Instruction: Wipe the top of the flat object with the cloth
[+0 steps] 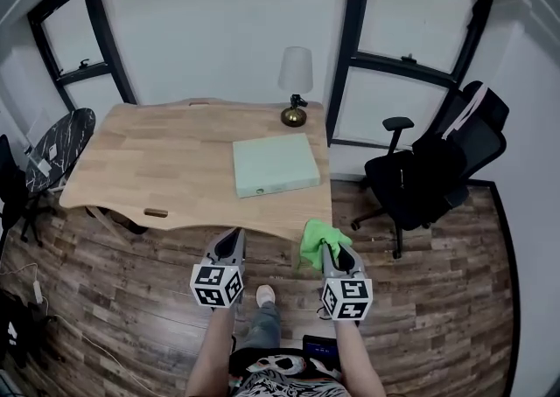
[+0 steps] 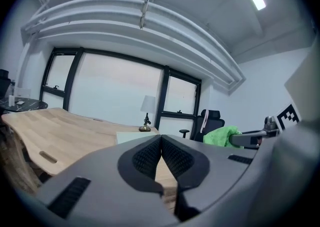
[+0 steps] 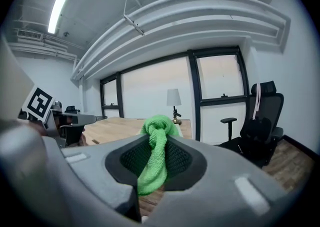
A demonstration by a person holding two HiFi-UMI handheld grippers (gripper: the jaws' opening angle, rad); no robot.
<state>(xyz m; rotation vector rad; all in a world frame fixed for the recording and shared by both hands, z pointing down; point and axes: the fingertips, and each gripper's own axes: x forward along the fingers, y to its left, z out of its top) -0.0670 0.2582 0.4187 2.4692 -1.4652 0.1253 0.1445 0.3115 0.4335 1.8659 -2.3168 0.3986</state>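
A flat pale-green box [image 1: 274, 164] lies on the right part of the wooden desk [image 1: 157, 168]; its near edge shows low and pale in the left gripper view [image 2: 131, 136]. My right gripper [image 1: 326, 245] is shut on a bright green cloth [image 1: 316, 240], which bunches between the pads in the right gripper view [image 3: 156, 146]. It hovers in front of the desk's near right corner, short of the box. My left gripper [image 1: 234, 234] is shut with nothing between its pads [image 2: 161, 146], level with the desk's front edge. The cloth [image 2: 222, 135] also shows at the right of the left gripper view.
A table lamp [image 1: 295, 82] stands at the desk's far edge behind the box. A black office chair [image 1: 429, 177] sits on the wood floor to the right. A dark round side table [image 1: 57, 146] stands at the left. The person's legs and a foot [image 1: 264, 297] are below.
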